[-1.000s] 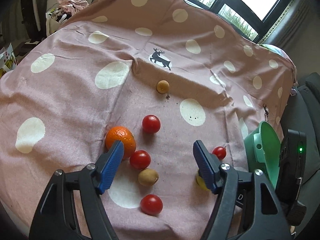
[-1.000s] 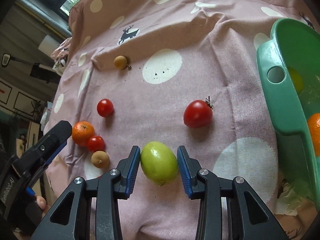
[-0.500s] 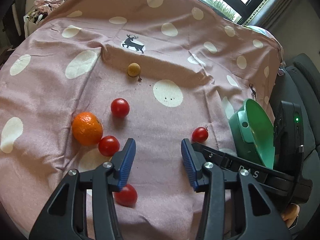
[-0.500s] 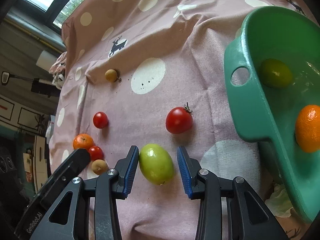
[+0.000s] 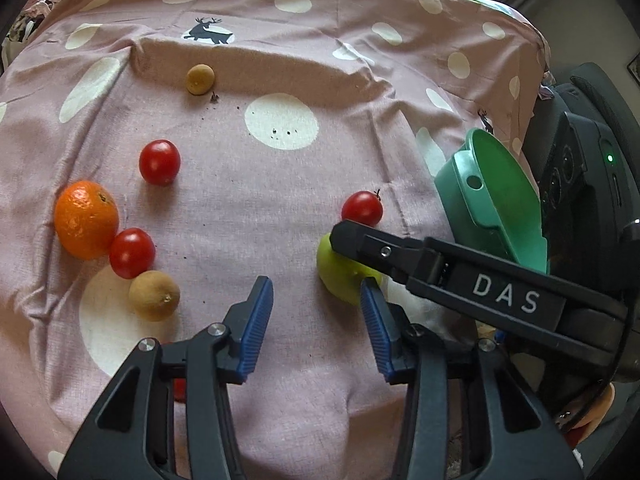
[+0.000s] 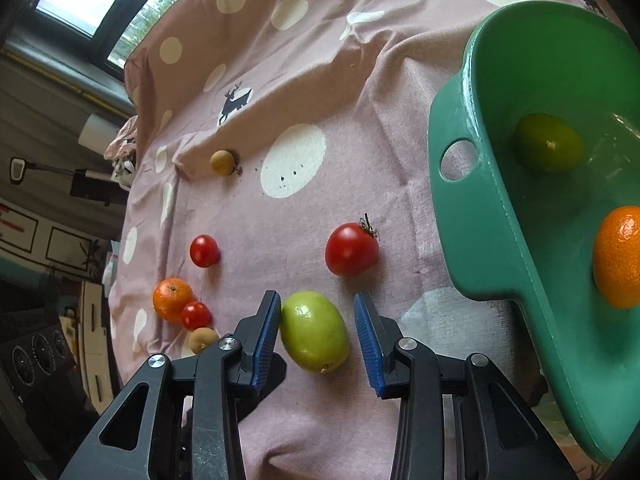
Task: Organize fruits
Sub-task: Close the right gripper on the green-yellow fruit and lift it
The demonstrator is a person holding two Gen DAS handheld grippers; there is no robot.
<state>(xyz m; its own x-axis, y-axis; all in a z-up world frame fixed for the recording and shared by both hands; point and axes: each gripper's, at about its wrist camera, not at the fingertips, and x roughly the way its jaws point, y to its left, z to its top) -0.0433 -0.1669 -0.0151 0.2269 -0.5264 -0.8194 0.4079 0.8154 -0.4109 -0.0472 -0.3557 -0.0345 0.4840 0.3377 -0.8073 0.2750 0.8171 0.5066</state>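
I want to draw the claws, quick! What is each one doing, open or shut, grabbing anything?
Left gripper: open, holding nothing.
Right gripper: open around the green fruit, not clamped on it yet.

Only one text could be read: the white capitals "DAS", printed on the black side of the right gripper (image 5: 352, 240) as it showed in the left wrist view. Nothing in the right wrist view carried legible writing.

Daylit, dark-framed window (image 6: 100, 4) behind a surface draped in pink cotton cloth with cream dots and deer prints (image 5: 280, 184), grey horizontal wall panelling (image 6: 52, 92) at left.
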